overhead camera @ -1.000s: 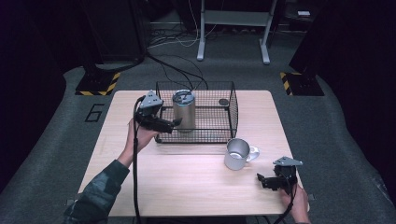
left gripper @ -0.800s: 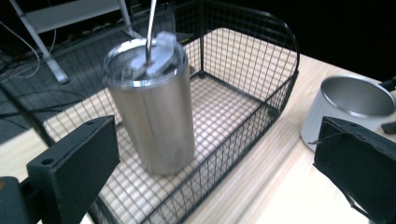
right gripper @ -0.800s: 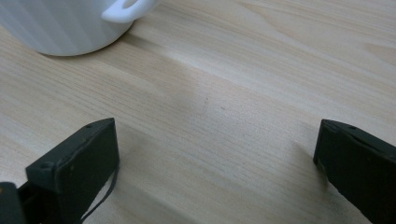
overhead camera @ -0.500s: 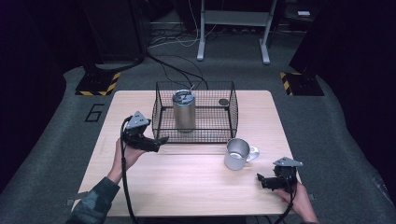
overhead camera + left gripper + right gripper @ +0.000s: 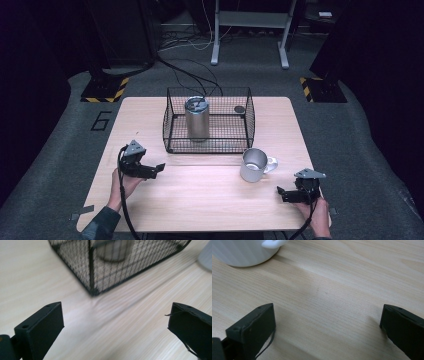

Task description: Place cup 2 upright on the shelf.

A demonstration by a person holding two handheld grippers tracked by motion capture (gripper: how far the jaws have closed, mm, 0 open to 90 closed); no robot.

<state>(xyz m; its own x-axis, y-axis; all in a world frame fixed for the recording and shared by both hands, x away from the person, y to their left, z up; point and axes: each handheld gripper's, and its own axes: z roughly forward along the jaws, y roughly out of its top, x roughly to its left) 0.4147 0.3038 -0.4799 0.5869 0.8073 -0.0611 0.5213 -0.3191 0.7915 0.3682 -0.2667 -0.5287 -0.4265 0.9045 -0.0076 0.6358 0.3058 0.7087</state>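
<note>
One sign can be read: a large dark numeral "6" marked on the grey carpeted floor, just beyond the far left corner of the light wooden table in the high view. The yellow-and-black hazard stripes on a dark base plate near it carry no lettering.

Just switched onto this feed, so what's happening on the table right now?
A person holds a gripper in each hand, both with fingers open and empty. The left gripper hovers near the front left corner of the wire basket, where a steel tumbler stands upright. The right gripper sits low over the table, near the metal mug outside the basket.
</note>
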